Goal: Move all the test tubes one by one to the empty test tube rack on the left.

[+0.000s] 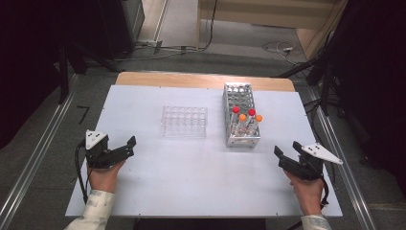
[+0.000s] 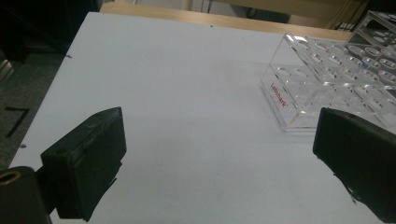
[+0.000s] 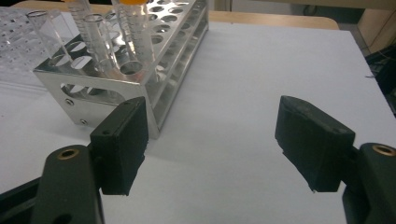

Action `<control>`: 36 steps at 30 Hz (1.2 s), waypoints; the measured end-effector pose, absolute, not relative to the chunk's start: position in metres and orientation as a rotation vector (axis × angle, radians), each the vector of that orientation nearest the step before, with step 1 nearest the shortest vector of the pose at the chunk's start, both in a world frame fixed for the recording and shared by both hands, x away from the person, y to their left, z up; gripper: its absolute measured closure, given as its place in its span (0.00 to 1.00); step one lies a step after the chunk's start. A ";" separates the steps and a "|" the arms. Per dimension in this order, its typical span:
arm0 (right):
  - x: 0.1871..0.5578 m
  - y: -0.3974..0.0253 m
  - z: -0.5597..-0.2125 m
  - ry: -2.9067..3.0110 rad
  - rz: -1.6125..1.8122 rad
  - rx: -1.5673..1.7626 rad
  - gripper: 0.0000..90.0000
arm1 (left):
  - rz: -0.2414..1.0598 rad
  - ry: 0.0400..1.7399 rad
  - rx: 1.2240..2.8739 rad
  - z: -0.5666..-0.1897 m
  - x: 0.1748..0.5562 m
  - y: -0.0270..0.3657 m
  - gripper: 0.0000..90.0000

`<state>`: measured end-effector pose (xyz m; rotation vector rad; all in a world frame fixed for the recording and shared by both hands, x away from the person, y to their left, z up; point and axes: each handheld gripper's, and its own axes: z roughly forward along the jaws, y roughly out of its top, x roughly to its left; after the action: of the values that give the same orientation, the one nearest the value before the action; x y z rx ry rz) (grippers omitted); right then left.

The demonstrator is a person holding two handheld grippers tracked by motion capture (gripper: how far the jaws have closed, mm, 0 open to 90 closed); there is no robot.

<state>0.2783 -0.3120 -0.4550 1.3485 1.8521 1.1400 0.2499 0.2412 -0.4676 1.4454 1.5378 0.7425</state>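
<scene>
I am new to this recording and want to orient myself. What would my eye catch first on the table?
Probably the four tubes with red and orange caps, standing at the near end of a metal rack right of the table's middle. Left of it sits a clear plastic rack with no tubes in it. At the near corners, the left tongs and right tongs are open, holding nothing.

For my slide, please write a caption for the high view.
Two open grippers, left and right, wait before a metal rack holding four capped tubes.

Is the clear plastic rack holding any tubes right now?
No. In the high view the clear rack sits empty, and all four capped tubes stand in the metal rack.
</scene>
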 end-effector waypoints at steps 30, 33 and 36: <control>0.314 -0.247 -0.452 1.960 1.221 1.193 0.58 | 0.750 1.530 1.455 -0.467 0.249 0.239 0.03; 0.319 -0.243 -0.455 1.973 1.225 1.198 0.63 | 0.750 1.528 1.457 -0.467 0.249 0.238 0.03; 0.323 -0.241 -0.455 1.980 1.248 1.190 0.65 | 0.750 1.527 1.455 -0.467 0.249 0.238 0.03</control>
<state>0.3227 -0.2414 -0.4554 1.1901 1.9801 1.2480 0.2490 0.2380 -0.4668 1.4555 1.5272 0.7497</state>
